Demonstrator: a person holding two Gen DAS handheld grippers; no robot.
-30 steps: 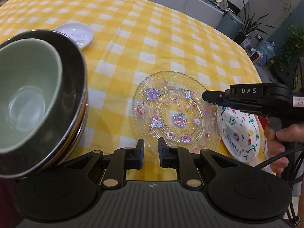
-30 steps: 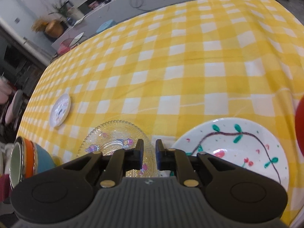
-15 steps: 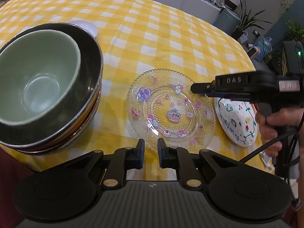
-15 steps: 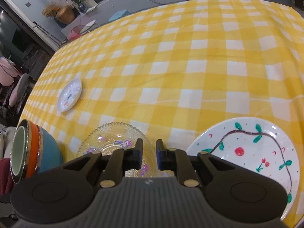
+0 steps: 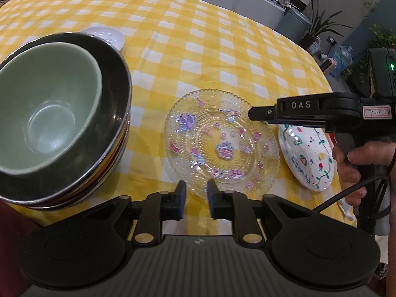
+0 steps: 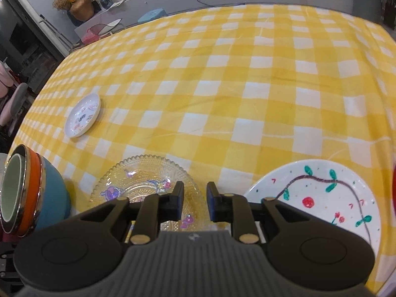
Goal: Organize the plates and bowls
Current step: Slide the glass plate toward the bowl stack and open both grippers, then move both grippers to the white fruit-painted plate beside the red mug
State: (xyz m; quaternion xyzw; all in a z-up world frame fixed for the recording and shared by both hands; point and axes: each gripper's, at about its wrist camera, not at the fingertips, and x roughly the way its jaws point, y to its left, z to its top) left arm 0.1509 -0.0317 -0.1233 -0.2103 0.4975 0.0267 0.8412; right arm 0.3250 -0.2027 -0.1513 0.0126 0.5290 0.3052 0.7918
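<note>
A clear glass plate (image 5: 221, 141) (image 6: 143, 188) with cartoon stickers lies on the yellow checked tablecloth. My left gripper (image 5: 196, 188) hovers at its near rim, jaws opening, nothing between them. My right gripper (image 6: 195, 196) (image 5: 255, 113) hangs over the plate's right edge, jaws opening and empty. A white painted plate (image 5: 307, 158) (image 6: 319, 198) lies to the right. Left of the glass plate stands a stack of bowls (image 5: 49, 113) (image 6: 27, 193), a pale green one on top. A small white saucer (image 6: 83, 115) (image 5: 106, 36) sits farther back.
The tablecloth (image 6: 235, 79) stretches far back. A hand (image 5: 356, 158) holds the right gripper's handle, with a cable beside it. A red object (image 6: 394, 193) shows at the right edge. Chairs, plants and a counter stand beyond the table.
Both grippers' jaws have parted wider. The left wrist view has swung so the bowl stack shows more fully; the right gripper has shifted left over the glass plate's edge.
</note>
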